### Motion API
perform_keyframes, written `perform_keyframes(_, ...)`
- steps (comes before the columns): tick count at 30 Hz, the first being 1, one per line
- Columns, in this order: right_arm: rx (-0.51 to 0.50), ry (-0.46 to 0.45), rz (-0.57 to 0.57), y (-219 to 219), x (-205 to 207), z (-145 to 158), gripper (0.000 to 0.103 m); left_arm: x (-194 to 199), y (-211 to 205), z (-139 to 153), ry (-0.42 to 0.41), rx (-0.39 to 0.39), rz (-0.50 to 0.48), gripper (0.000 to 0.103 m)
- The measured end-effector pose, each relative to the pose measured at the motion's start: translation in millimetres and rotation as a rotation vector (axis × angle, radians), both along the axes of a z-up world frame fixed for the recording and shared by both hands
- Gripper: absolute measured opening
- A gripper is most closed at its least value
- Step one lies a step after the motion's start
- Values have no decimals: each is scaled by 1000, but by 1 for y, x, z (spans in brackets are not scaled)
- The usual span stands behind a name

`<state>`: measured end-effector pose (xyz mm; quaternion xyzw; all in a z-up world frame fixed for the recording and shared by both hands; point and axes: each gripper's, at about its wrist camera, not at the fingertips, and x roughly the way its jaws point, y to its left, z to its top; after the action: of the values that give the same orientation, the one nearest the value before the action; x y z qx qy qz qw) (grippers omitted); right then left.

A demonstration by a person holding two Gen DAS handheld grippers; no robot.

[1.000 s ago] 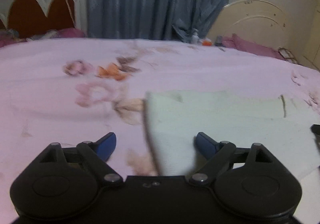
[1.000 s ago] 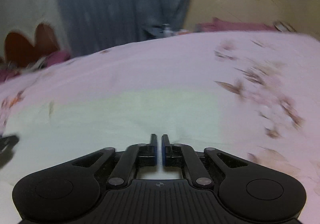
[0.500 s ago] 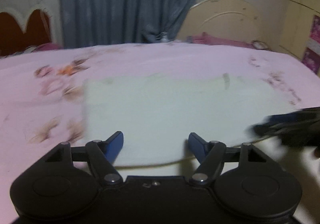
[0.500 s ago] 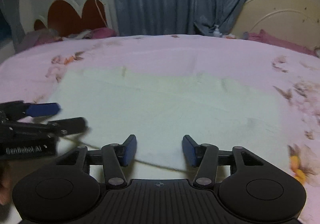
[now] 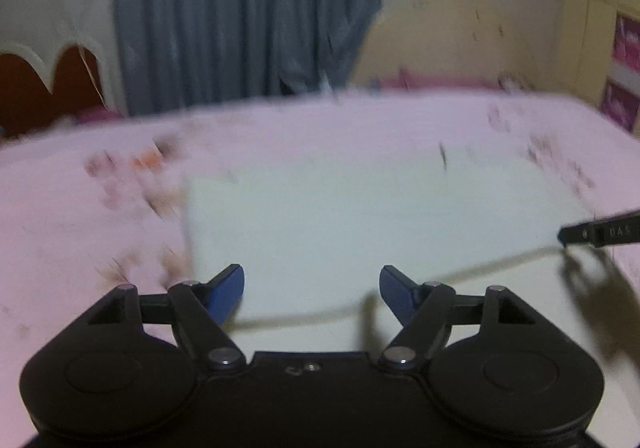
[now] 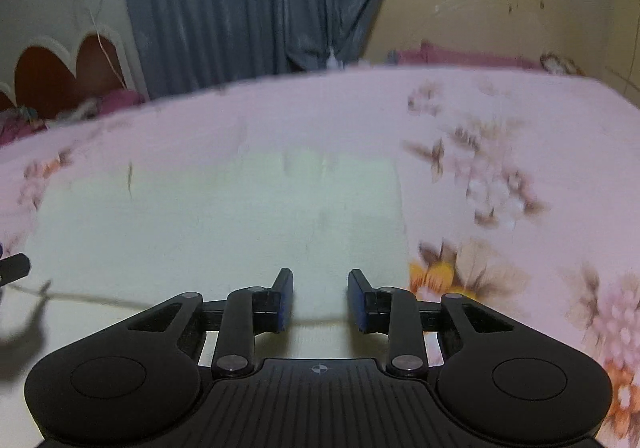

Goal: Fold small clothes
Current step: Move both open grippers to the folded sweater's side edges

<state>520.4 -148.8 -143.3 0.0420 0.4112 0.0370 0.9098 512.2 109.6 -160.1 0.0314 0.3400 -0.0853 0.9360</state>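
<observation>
A pale green cloth [image 5: 360,216] lies flat on the pink floral bedsheet [image 5: 80,240]. My left gripper [image 5: 311,276] hovers open over the near edge of the cloth at its left end, with nothing pinched. My right gripper [image 6: 320,280] is at the cloth's [image 6: 220,224] near edge, close to the right corner. Its jaws are closing and the edge runs across the gap between them, but the pads do not press on it. Each view catches the other gripper's tip at its side: the right gripper [image 5: 592,234] and the left gripper [image 6: 14,268].
The bedsheet [image 6: 500,128] stretches far beyond the cloth on all sides. A grey-blue curtain [image 6: 260,0] hangs behind the bed, between a red scalloped headboard [image 6: 60,76] and a cream headboard [image 6: 480,8]. Pink pillows [image 6: 460,58] lie along the far edge.
The right gripper went from shut to wide open, then narrowed, and it slid right toward the cloth's right corner. The left gripper moved right over the cloth's left end, then held still.
</observation>
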Motion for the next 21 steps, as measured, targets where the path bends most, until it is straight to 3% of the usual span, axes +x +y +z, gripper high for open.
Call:
perform_keyframes(1,-14,3,5,0,0,-5,31,4,-1,-10,38,14,-1,71)
perform_keyframes(4,-85,6,29,12,-2,0,31,-6,-9,-11,3,98,-32,73)
perform_keyframes(7,-127,-26,53,18,-13,11,32,-14,-5,0,-2,85,-31,75)
perform_keyframes(11,-157,-66,98,26,-29,24,32,-33,-2,10,-58,103,-3,86)
perform_keyframes(15,-175,-104,138,30,-48,37,32,-54,1,16,-60,122,3,87)
perform_keyframes(16,-172,-111,144,28,-55,40,43,-61,2,17,-51,115,-2,87)
perform_keyframes(17,-163,-125,149,24,-64,43,65,-70,4,18,-37,104,-5,85)
perform_keyframes(19,-118,-128,157,12,-82,47,71,-92,9,19,-13,80,-5,82)
perform_keyframes(21,-12,-93,158,-12,-106,46,70,-119,15,18,28,59,-9,62)
